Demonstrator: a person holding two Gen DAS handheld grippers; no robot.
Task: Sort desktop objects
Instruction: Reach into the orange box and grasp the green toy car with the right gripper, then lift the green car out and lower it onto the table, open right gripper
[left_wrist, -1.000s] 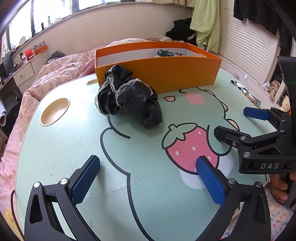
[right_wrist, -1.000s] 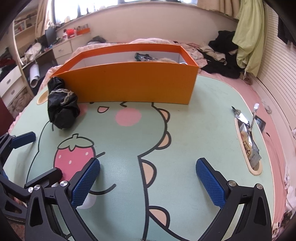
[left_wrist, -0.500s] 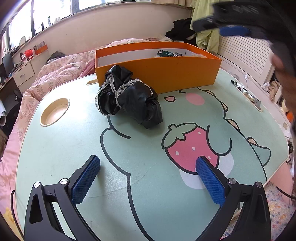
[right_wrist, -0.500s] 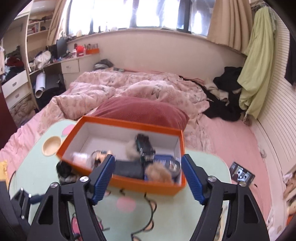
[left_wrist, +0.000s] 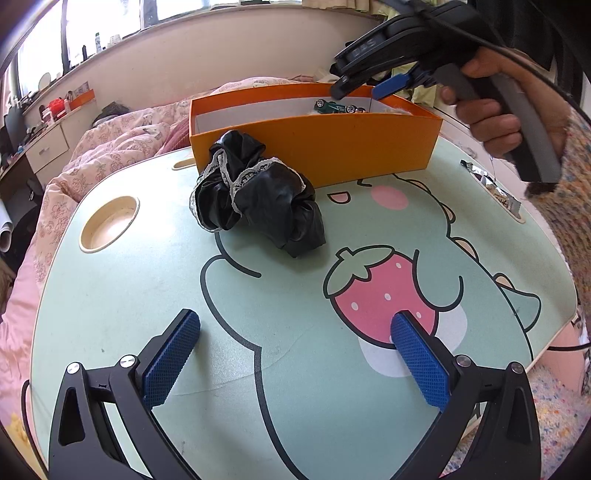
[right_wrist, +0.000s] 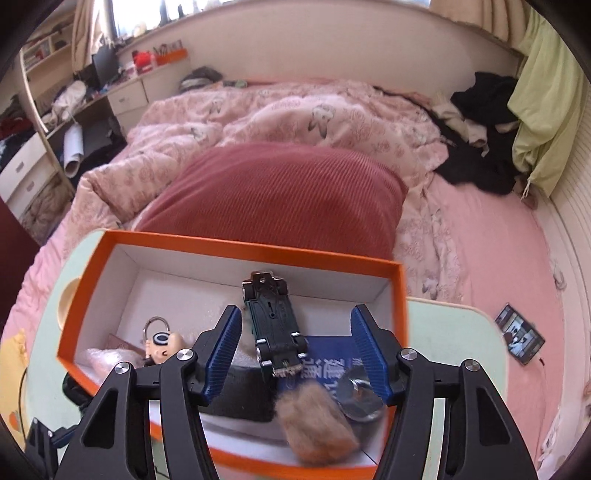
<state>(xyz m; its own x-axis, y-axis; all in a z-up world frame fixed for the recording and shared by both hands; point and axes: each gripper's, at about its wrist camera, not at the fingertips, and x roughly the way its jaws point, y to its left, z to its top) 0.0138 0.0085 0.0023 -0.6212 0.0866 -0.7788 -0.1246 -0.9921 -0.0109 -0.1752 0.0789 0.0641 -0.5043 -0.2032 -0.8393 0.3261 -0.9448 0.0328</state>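
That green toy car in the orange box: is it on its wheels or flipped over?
Flipped. In the right wrist view the toy car shows its flat dark underside with the wheels up, leaning on other items in the orange box.

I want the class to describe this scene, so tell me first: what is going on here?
A person is sorting things from a bed table into an orange box. The right gripper hovers over the box, jaws closing, above an upturned green toy car but not gripping it. The left gripper waits open over the table; a black scrunchie lies outside the box.
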